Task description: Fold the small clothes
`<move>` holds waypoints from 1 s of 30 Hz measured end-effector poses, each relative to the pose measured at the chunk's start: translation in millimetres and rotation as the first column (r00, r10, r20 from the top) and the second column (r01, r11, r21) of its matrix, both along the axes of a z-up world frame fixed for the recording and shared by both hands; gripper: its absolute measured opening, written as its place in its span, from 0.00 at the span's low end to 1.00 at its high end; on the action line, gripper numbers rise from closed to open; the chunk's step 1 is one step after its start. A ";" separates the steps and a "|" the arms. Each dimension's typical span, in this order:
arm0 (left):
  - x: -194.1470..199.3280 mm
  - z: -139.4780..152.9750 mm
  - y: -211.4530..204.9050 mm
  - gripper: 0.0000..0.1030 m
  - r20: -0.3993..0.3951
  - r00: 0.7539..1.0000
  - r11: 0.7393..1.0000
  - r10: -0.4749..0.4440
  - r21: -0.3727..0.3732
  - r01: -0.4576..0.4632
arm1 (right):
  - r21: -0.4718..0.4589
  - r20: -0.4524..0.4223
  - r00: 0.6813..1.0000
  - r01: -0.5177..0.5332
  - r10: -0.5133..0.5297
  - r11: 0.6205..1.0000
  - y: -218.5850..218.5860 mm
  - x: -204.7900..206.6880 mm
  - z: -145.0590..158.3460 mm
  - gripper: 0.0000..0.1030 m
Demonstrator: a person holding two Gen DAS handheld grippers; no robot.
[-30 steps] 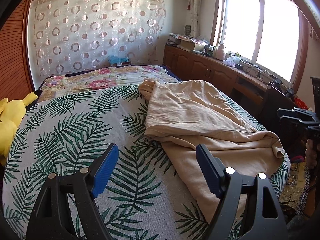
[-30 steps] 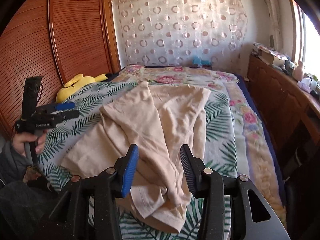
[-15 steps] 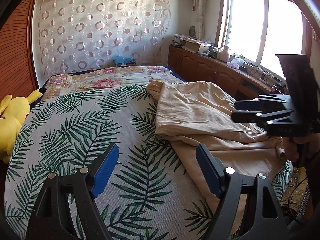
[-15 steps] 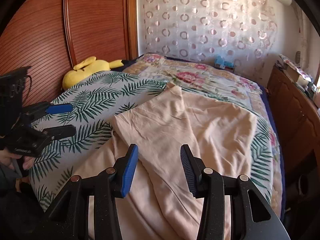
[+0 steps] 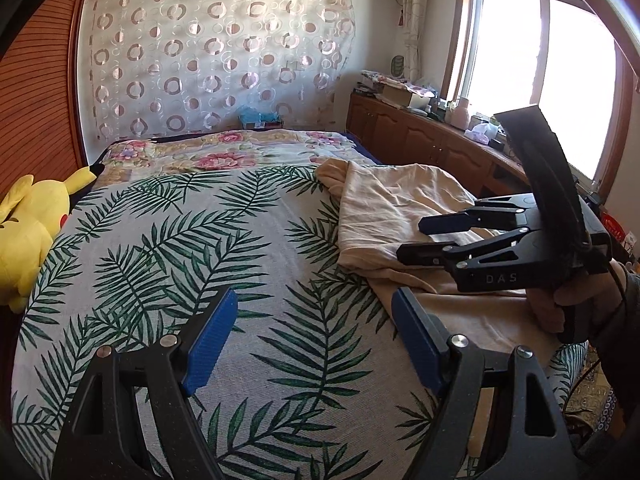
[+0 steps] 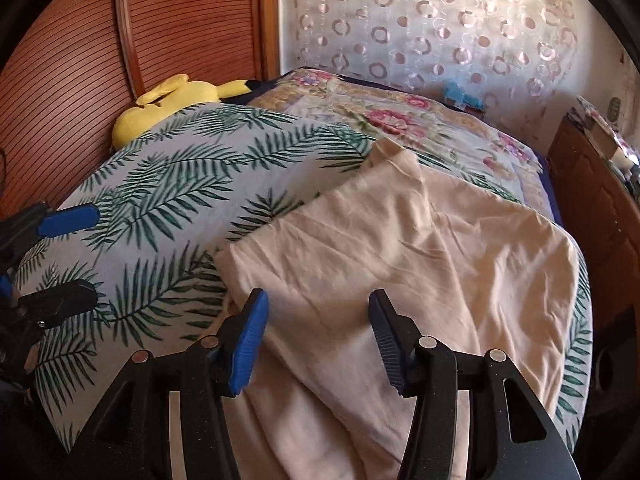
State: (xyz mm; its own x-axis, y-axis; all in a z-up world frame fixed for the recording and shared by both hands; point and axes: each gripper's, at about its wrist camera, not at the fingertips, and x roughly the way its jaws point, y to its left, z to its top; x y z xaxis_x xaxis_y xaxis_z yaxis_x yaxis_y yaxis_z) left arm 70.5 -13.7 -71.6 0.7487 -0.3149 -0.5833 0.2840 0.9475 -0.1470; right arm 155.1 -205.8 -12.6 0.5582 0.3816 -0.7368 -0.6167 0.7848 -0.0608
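Note:
A beige garment (image 5: pixel 392 200) lies crumpled on the right half of the bed, partly folded over itself. In the right wrist view it (image 6: pixel 400 248) fills the middle. My right gripper (image 6: pixel 318 308) hovers just over its near left part; the jaws are opening, with nothing pressed between the pads. The left wrist view shows that gripper (image 5: pixel 412 240) held by a hand, above the cloth's left edge. My left gripper (image 5: pixel 314 312) stands wide open and empty over the palm-leaf sheet (image 5: pixel 160 248), just left of the garment. It also shows in the right wrist view (image 6: pixel 95 254).
A yellow plush toy (image 5: pixel 28 228) lies at the bed's left edge by the wooden wardrobe (image 6: pixel 120 40). A floral quilt (image 5: pixel 224 156) covers the far end. A cluttered low wooden cabinet (image 5: pixel 420 140) runs under the window on the right.
The right gripper has swung leftwards over the garment, coming far into the left wrist view, and its jaws stand wider. The left gripper has hardly moved.

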 end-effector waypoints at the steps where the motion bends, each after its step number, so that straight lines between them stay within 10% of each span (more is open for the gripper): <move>1: 0.1 -0.3 1.2 0.78 -0.001 1.000 1.000 0.003 -0.002 -0.003 | -0.003 -0.003 1.000 -0.011 0.011 1.000 2.7 -0.6 -0.9 0.53; 13: -2.0 -2.3 10.8 0.78 -0.001 1.000 1.000 0.016 -0.013 -0.016 | -0.081 -0.033 0.993 -0.114 0.112 0.990 36.3 12.2 -19.2 0.52; 18: -3.5 -3.6 7.7 0.78 -0.005 1.000 1.000 0.004 -0.011 -0.004 | -0.078 -0.033 0.993 -0.120 0.117 0.990 30.7 22.5 -16.4 0.10; 30: -2.8 -8.8 -6.6 0.78 -0.023 0.999 0.999 -0.037 -0.003 0.037 | 0.063 0.105 0.993 0.052 -0.059 0.997 -54.9 46.1 51.2 0.07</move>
State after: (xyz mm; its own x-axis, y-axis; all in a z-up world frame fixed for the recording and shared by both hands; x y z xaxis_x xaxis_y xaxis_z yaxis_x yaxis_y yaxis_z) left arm 67.7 -20.3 -80.5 0.7229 -0.3435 -0.5996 0.3152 0.9361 -0.1562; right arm 201.2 -260.7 38.6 0.6539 0.3896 -0.6485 -0.5648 0.8218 -0.0757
